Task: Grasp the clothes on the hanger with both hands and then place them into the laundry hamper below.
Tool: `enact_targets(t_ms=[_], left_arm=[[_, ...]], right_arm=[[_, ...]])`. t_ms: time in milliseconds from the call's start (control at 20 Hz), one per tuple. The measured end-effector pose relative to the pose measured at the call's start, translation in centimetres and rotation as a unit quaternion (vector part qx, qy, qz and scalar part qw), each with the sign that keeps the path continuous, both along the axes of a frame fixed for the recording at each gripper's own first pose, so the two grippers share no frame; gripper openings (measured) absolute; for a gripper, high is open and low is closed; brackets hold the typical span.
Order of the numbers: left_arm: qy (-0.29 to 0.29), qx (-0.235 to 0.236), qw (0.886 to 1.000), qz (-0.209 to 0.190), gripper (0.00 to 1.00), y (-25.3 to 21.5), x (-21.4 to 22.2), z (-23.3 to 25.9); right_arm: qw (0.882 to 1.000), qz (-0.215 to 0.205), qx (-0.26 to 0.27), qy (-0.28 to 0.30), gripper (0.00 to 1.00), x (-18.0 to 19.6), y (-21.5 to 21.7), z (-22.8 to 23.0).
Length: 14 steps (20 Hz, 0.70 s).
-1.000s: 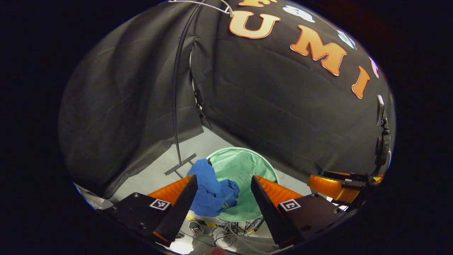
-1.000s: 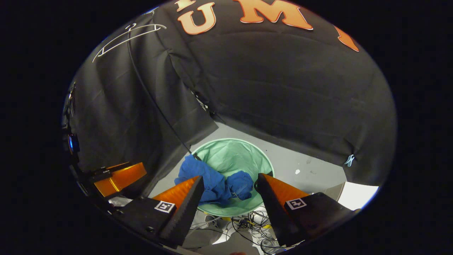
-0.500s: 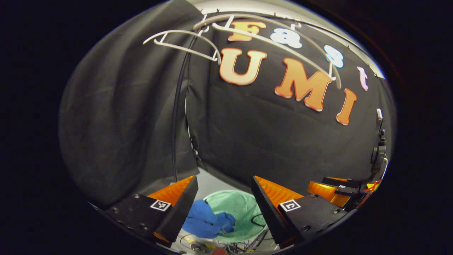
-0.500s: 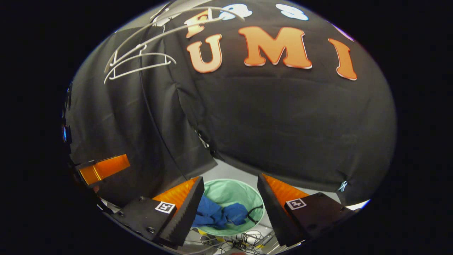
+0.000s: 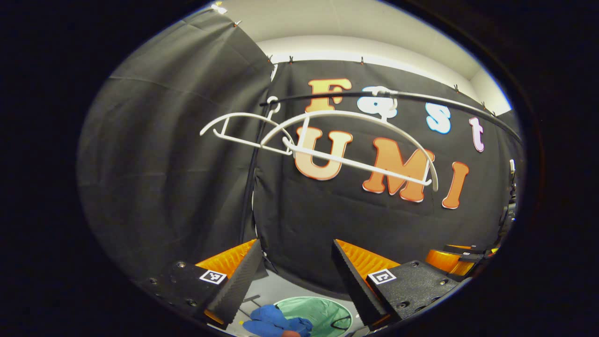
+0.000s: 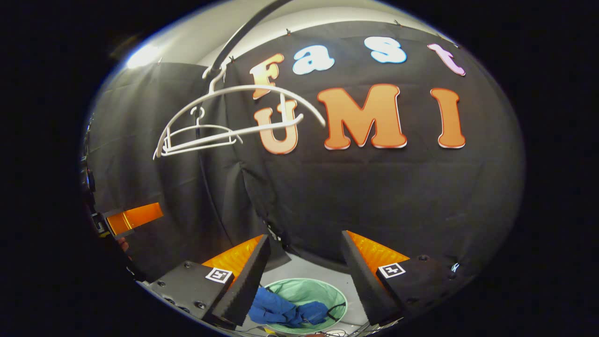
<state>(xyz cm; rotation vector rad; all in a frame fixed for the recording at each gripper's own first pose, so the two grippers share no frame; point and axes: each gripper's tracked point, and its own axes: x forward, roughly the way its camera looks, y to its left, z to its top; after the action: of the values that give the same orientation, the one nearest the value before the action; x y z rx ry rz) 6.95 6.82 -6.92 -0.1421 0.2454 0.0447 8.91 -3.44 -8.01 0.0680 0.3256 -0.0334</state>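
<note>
Blue clothes lie bunched over the near rim of the round green laundry hamper on the floor, far below both grippers. Two bare white hangers hang from a dark curved rail. My left gripper stands open, nothing between its fingers, well above the hamper. My right gripper is open and empty too. In the left gripper view the right gripper's orange body shows at the far right, and the left gripper's orange body sits at the left edge of the right gripper view.
A thin black stand pole runs down the corner where the two black cloth walls meet. Pale grey floor surrounds the hamper, with loose cables near its front edge.
Both grippers have risen and tilted upward, open throughout. The hamper with the blue clothes has sunk to the bottom of each view, and the bare hangers and rail have come into view.
</note>
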Motion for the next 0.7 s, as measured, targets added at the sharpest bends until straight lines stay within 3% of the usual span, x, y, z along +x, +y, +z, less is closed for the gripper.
enact_targets(t_ms=[150,300,350,600,650,700], left_arm=[[-0.035,0.003,0.999,0.01,0.92,0.4,-0.1,2.9],[-0.061,0.016,0.998,0.021,0.91,1.7,-0.2,5.6],[-0.07,0.02,0.997,0.024,0.91,2.0,-0.2,6.3],[-0.096,0.028,0.994,0.034,0.91,2.7,-0.5,8.6],[-0.098,0.029,0.994,0.034,0.94,2.7,-0.6,8.9],[-0.1,0.03,0.994,0.035,0.91,2.8,-0.6,9.0]], right_arm=[[0.999,-0.02,-0.011,-0.044,0.98,0.1,-1.8,3.6],[0.996,-0.037,-0.019,-0.083,1.0,0.0,-3.3,7.1],[0.995,-0.045,-0.024,-0.091,0.88,-0.2,-3.6,7.7],[0.991,-0.061,-0.035,-0.117,0.89,-1.2,-5.0,10.2],[0.99,-0.061,-0.036,-0.124,0.89,-1.3,-5.1,10.5],[0.989,-0.063,-0.037,-0.129,0.89,-1.4,-5.3,11.0]])
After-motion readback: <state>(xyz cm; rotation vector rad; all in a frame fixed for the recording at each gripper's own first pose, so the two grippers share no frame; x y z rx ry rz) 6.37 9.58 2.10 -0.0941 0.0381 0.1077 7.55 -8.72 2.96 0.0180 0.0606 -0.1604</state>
